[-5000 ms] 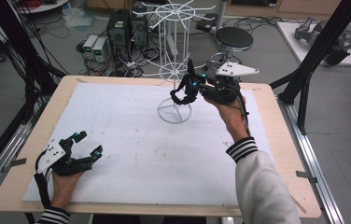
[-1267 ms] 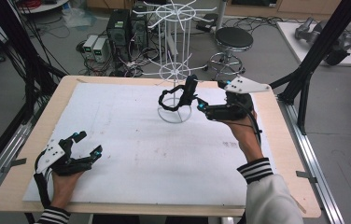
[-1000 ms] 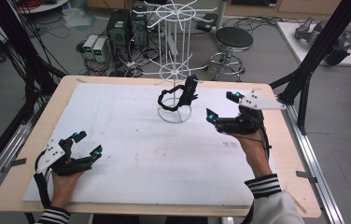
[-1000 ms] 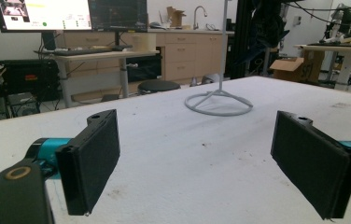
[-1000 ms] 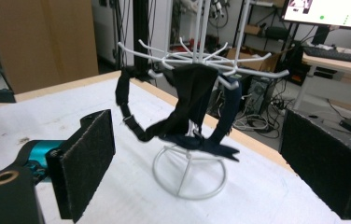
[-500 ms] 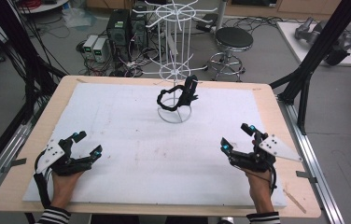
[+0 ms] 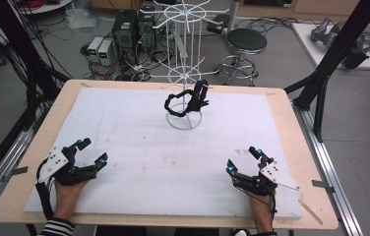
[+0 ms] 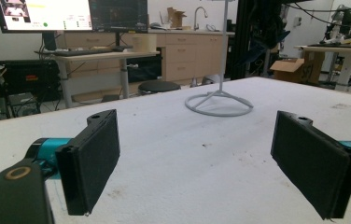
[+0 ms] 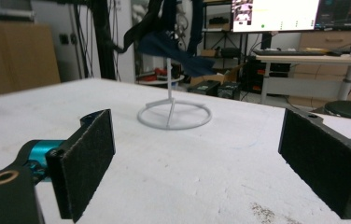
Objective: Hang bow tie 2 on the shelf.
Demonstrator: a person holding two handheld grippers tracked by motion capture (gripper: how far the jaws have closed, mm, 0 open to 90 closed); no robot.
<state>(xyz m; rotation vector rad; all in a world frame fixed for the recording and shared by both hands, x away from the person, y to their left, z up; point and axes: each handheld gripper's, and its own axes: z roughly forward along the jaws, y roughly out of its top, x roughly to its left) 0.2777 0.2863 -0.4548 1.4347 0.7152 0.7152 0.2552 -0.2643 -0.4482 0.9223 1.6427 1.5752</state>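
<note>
Black strap-like item (image 7: 187, 101) hangs on white wire rack (image 7: 185, 59) at 12 o'clock, far side of bench (image 7: 138, 147). Looks light, soft, floppy; prob. best grabbed at the loop's free lower edge, not where it hooks the wire. Left gripper (image 7: 87, 157) at 8 o'clock, right gripper (image 7: 244, 160) at 4 o'clock; both jaws wide apart, holding nothing, well apart from rack.
</note>
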